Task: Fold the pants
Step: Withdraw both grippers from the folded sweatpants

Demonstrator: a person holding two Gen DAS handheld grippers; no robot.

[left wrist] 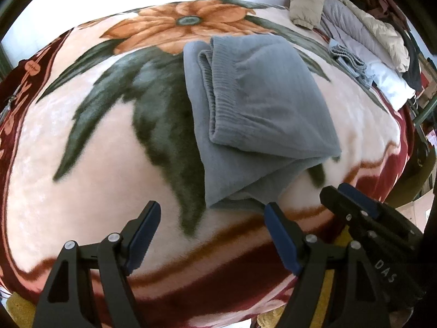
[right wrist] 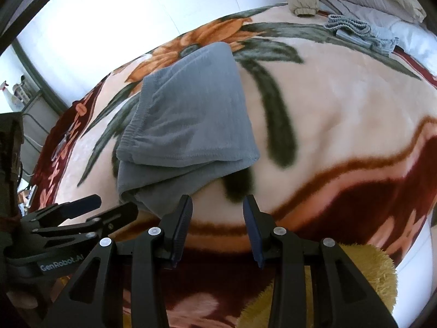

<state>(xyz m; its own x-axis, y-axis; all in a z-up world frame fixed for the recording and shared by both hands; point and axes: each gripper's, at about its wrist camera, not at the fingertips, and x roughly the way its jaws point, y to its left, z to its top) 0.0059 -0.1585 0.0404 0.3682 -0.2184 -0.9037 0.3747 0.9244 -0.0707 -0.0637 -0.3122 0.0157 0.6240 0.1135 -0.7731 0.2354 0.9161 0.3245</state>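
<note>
- left claw (left wrist: pixel 211 214): jaws wide apart, nothing between them, nothing held. Hangs over the blanket just short of the near edge of the pants; right fingertip (left wrist: pixel 270 210) almost at that edge, touching or not I cannot tell.
- right claw (right wrist: pixel 217 205): jaws partly open, narrower gap than the left, empty, only blanket shows between the pads. Sits just beside the near corner of the pants, left fingertip (right wrist: pixel 187 202) near the cloth, contact unclear.
- both claws side by side, close together; each shows at the edge of the other's view, both pointing down toward the bed.
- pants (left wrist: pixel 259 114): grey, ribbed knit, folded into a compact stack on the bed, lying flat. Elastic waistband (left wrist: pixel 215 93) on top along the left side of the stack, lower layers sticking out under it at the near end.
- blanket (left wrist: pixel 90 180): plush, pale pink with big orange flower (left wrist: pixel 188 22) and dark green leaves, dark red border at the near edge. Pants lie over a leaf, far end reaching the flower.
- pile of clothes (left wrist: pixel 355 27): beige and grey padded jackets at the far right of the bed, well apart from the pants.
- small grey knit item (right wrist: pixel 355 31) lying beside that pile.
- yellow fuzzy cloth (right wrist: pixel 363 281) under the right claw at bottom of view.
</note>
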